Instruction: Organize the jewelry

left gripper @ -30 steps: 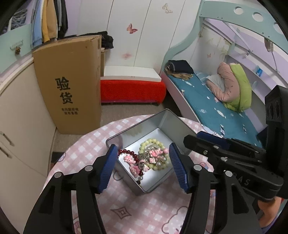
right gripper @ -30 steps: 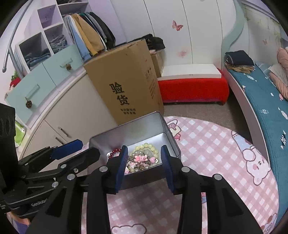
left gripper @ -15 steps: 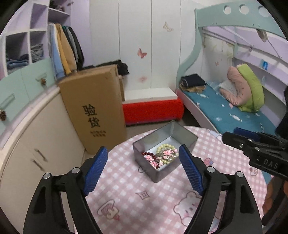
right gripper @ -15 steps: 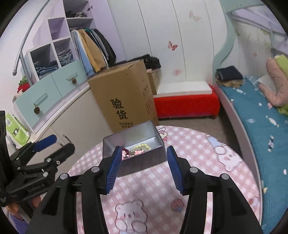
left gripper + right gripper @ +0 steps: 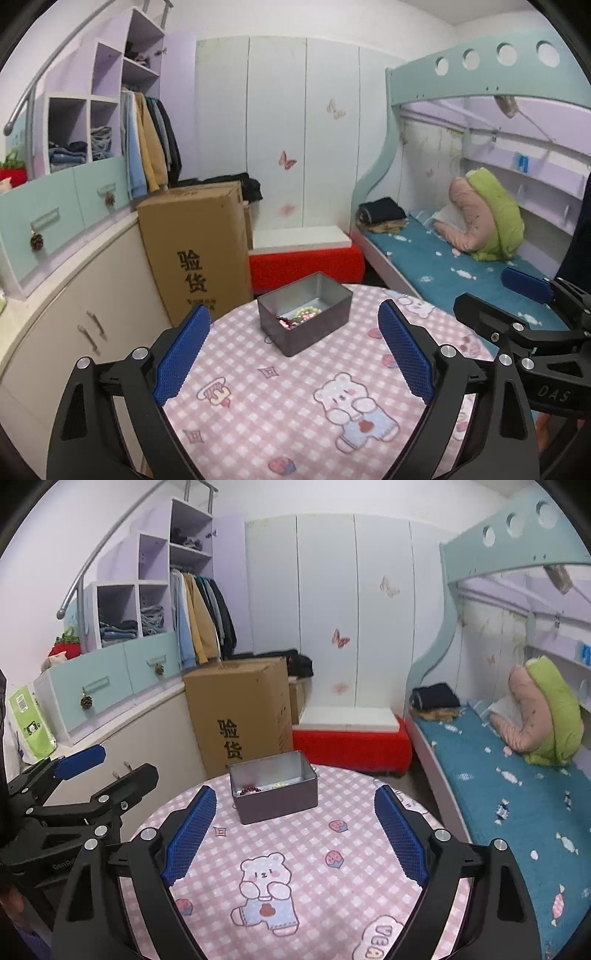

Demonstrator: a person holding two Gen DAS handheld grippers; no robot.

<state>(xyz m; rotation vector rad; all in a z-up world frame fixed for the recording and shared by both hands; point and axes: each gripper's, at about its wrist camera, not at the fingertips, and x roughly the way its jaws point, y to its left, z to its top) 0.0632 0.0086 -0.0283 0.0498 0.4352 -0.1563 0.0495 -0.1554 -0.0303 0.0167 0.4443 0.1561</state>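
A grey metal tin (image 5: 306,332) stands open on the round table's pink checked cloth (image 5: 280,406). Beaded bracelets (image 5: 301,315) in red, pink and pale green lie inside it. My left gripper (image 5: 293,308) hovers well back from the tin, its jaws opening wide with nothing between the blue pads. In the right wrist view the tin (image 5: 277,805) and bracelets (image 5: 251,790) sit ahead of my right gripper (image 5: 294,792), whose jaws are likewise opening and empty. Each gripper shows at the edge of the other's view: the right one (image 5: 517,295), the left one (image 5: 96,771).
A tall cardboard box (image 5: 195,251) stands on the floor behind the table on the left, beside a curved cream cupboard (image 5: 74,314). A red-covered bench (image 5: 306,266) lies behind the tin. A bed with a blue cover (image 5: 443,266) runs along the right.
Both grippers have drawn back and up from over the tin, and their jaws have widened. The tin now looks smaller and farther off. The bracelets stay inside it.
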